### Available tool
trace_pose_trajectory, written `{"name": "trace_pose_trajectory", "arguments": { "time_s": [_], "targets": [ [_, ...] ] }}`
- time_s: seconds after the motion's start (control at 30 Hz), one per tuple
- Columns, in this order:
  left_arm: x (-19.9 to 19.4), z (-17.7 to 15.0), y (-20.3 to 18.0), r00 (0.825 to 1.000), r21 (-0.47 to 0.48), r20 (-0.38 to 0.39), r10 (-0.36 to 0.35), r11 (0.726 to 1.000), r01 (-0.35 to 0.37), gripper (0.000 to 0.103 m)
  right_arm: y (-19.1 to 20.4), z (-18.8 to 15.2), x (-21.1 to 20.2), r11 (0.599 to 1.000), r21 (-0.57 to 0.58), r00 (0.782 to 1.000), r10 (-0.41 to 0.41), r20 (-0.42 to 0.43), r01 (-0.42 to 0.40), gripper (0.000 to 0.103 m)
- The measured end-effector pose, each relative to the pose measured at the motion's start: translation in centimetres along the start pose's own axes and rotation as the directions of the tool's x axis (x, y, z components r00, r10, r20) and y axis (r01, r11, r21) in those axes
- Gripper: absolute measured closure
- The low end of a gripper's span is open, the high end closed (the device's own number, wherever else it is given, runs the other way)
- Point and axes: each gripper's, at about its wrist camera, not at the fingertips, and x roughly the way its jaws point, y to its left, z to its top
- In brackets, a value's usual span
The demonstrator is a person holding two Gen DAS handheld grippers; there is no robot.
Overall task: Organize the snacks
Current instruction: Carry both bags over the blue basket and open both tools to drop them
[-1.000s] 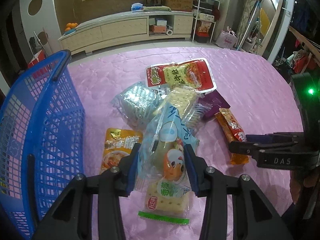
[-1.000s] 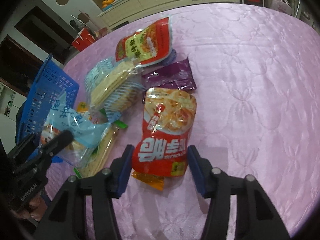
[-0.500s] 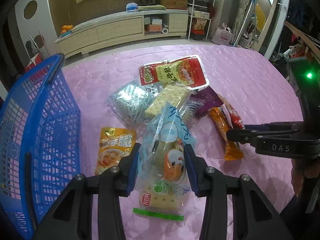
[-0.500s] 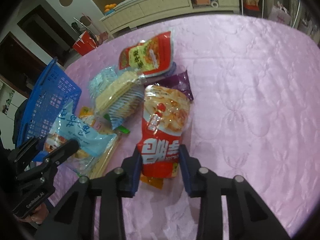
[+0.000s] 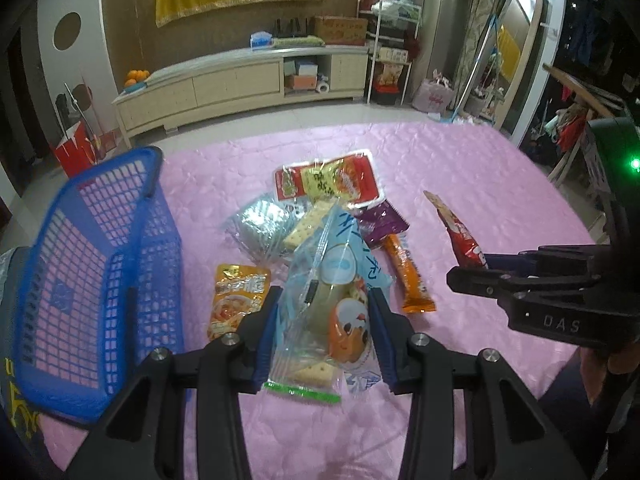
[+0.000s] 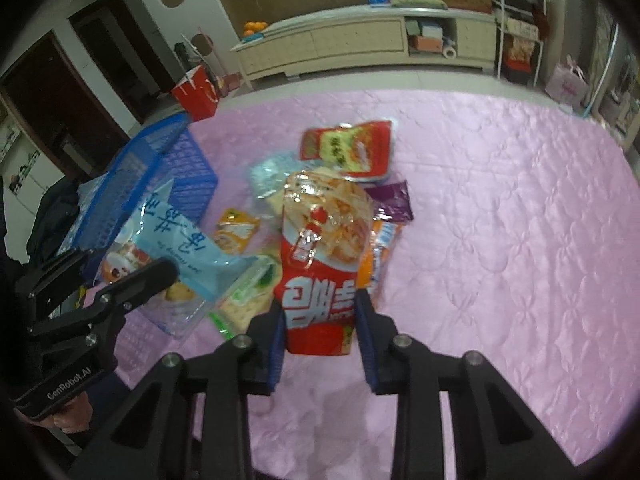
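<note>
Snack bags (image 6: 320, 264) glossy plastic film; basket (image 5: 100, 264) blue plastic lattice beside them; tablecloth (image 6: 500, 240) under them pink, quilted, satin sheen; gripper arms matt black.

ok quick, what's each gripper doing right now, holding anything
left gripper: shut on the clear blue snack bag, lifted off the pink cloth.
right gripper: has just closed on the red snack packet and holds it up.

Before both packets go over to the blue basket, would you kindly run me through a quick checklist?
1. Left gripper shut on light blue clear-plastic snack bag: ok.
2. Right gripper shut on red noodle-print snack packet: ok.
3. Both packets lifted off the pink quilted cloth: ok.
4. Blue plastic mesh basket has room: ok.
5. Orange stick packet left lying, not snagged: cannot tell.
</note>
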Motion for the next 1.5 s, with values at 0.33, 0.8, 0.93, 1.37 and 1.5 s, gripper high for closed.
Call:
{"name": "trace_pose_trajectory", "arguments": {
  "time_s": [0.33,0.8,0.93,1.37,1.5],
  "targets": [
    [-7.2,-1.3,2.5,0.996,-0.013,0.087,0.037,0.999,-0.036,0.063,5.6,-0.5,-3.3,0.996,-0.086,0.999,0.01,0.05,-0.005,0.067],
    [-12.5,-2.5,10.2,0.982,-0.101,0.166,0.091,0.992,-0.074,0.063,14.2,1.1,-1.9,0.977,-0.2,0.995,0.086,0.043,-0.076,0.067],
    [-12.9,-2.5,12.8,0.977,-0.148,0.171,0.127,0.984,-0.102,0.063,16.7,1.8,-0.8,0.967,-0.241,0.995,0.097,0.028,-0.088,0.067],
    [-10.8,-4.1,18.6,0.982,-0.24,0.103,0.157,0.962,-0.129,0.063,21.5,3.0,3.9,0.947,-0.291,0.99,0.129,-0.05,-0.138,0.067],
    [-9.9,-4.4,19.7,0.984,-0.257,0.086,0.154,0.958,-0.128,0.063,21.8,3.4,4.8,0.947,-0.29,0.99,0.122,-0.068,-0.136,0.067]
  ]
}}
